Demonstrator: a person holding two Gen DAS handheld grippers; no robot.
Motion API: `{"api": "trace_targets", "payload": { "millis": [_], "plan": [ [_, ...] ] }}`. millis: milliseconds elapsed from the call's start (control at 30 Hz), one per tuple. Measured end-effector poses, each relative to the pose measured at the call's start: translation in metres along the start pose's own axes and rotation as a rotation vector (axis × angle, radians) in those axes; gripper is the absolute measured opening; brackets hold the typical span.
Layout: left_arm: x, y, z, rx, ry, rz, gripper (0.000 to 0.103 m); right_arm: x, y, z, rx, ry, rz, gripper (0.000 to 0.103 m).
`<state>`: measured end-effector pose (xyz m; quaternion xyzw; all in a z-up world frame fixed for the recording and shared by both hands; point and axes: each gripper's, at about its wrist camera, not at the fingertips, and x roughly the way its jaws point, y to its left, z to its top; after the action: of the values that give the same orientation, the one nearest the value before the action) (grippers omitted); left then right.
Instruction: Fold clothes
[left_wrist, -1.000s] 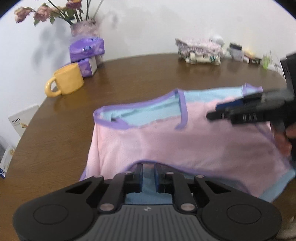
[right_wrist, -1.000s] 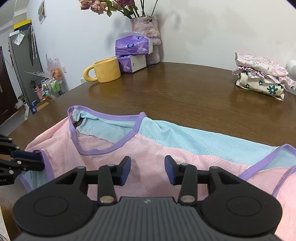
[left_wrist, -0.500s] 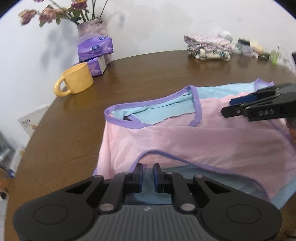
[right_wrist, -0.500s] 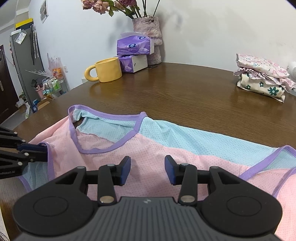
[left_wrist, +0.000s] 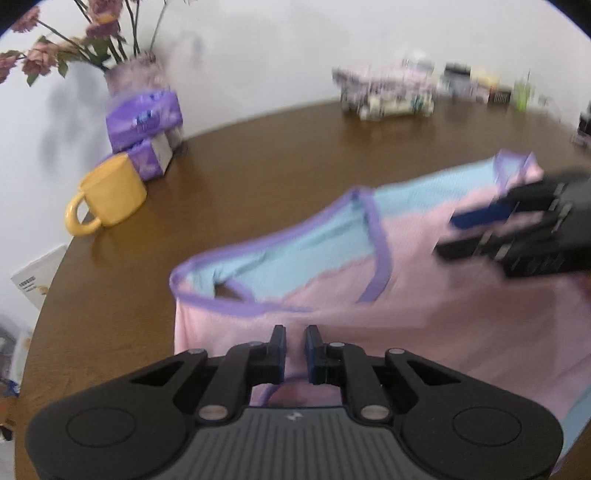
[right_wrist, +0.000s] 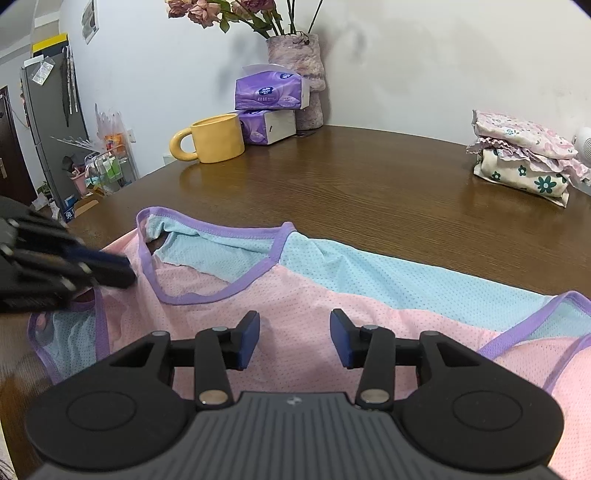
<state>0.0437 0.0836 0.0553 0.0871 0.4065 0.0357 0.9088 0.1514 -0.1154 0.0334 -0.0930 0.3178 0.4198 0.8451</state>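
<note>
My left gripper (left_wrist: 294, 347) is nearly closed, pinching pink fabric of the mesh tank top (right_wrist: 314, 306) at bottom center of the left wrist cam. Right gripper (right_wrist: 294, 338) is abt halfway open, hovering over the pink front w/ nothing clamped. Top's spread on the round wooden table (right_wrist: 369, 184); yellow mug (right_wrist: 218, 138) upper left.

On the round brown wooden surface (right_wrist: 369, 192): one pink-and-blue mesh top with purple trim (right_wrist: 314, 295), one yellow ceramic mug (right_wrist: 218, 138), two purple tissue packs (right_wrist: 271, 90), one mottled flower vase (right_wrist: 295, 55), one stack of folded floral cloths (right_wrist: 524, 158).
</note>
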Motion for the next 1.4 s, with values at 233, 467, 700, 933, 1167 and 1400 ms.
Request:
{"api": "trace_targets", "payload": {
  "millis": [233,467,700,933,1167,1400],
  "plan": [
    [-0.025,0.024,-0.023,-0.11,-0.028,-0.014,0.019,0.0,0.002,0.0,-0.02,-0.002,-0.006,0.043],
    [-0.035,0.012,-0.035,-0.051,-0.014,-0.049,0.02,0.001,0.003,0.0,-0.034,0.0,-0.023,0.042],
    [-0.048,0.014,-0.029,-0.025,-0.102,-0.144,0.02,-0.01,0.027,0.023,-0.105,0.004,0.06,0.042],
    [-0.027,0.02,-0.039,-0.021,-0.048,-0.228,0.02,0.028,0.069,0.045,-0.27,0.14,0.159,0.032],
    [-0.024,0.033,-0.043,-0.051,-0.048,-0.296,0.02,0.043,0.087,0.05,-0.368,0.215,0.129,0.004],
    [-0.028,0.04,-0.046,-0.093,-0.053,-0.327,0.022,0.053,0.076,0.057,-0.293,0.204,0.115,0.005]
  ]
}}
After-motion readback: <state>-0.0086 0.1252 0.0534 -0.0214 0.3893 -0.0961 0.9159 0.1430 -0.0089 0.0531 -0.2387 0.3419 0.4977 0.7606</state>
